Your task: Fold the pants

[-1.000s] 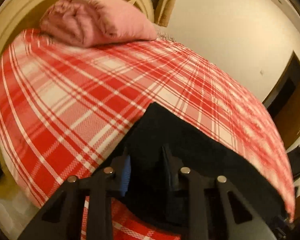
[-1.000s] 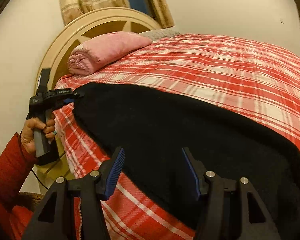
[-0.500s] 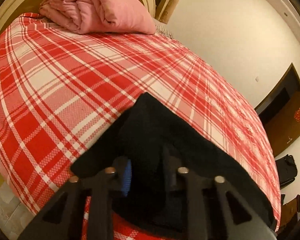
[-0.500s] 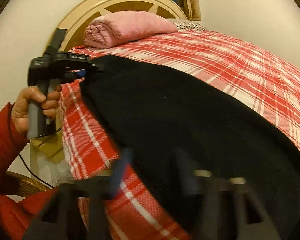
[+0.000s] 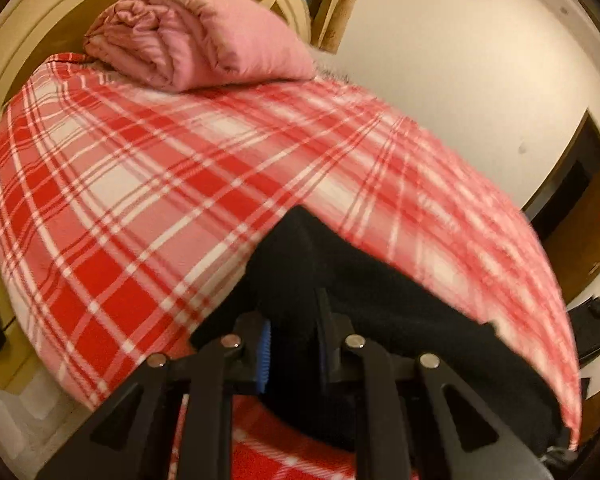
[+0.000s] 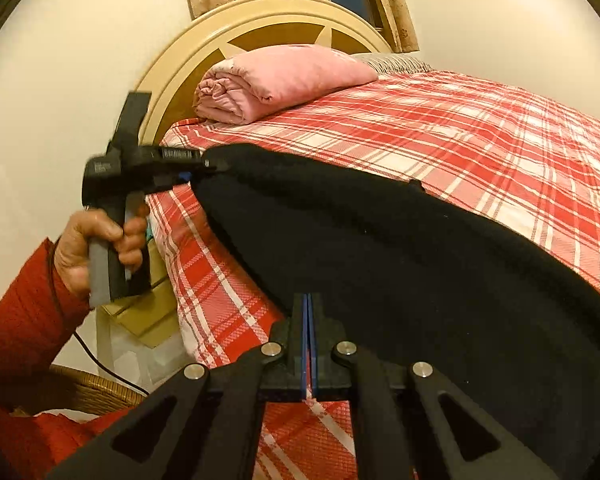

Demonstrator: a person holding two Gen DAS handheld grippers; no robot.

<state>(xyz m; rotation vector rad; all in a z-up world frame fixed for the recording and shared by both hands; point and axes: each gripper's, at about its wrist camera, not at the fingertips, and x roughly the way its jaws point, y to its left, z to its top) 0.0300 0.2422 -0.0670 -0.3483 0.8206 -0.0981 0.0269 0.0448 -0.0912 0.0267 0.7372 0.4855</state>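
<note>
Black pants point(image 6: 400, 264) lie along the near side of a bed with a red-and-white plaid cover point(image 6: 480, 132). My left gripper point(image 5: 294, 332) is shut on the far end of the pants point(image 5: 364, 308); it also shows in the right wrist view point(image 6: 204, 168), held in a hand, lifting that end off the bed. My right gripper point(image 6: 308, 308) is shut with its blue pads together at the near edge of the pants; whether cloth is pinched between them cannot be seen.
A rolled pink quilt point(image 6: 284, 80) lies at the cream headboard point(image 6: 236, 40). A wicker basket point(image 6: 92, 392), a clear box point(image 6: 140, 356) and cardboard stand beside the bed. A dark doorway point(image 5: 568, 184) is on the right wall.
My right gripper closed from wide open to fully shut at the pants' near edge. My left gripper, still holding the far end, raised it and shifted toward the headboard.
</note>
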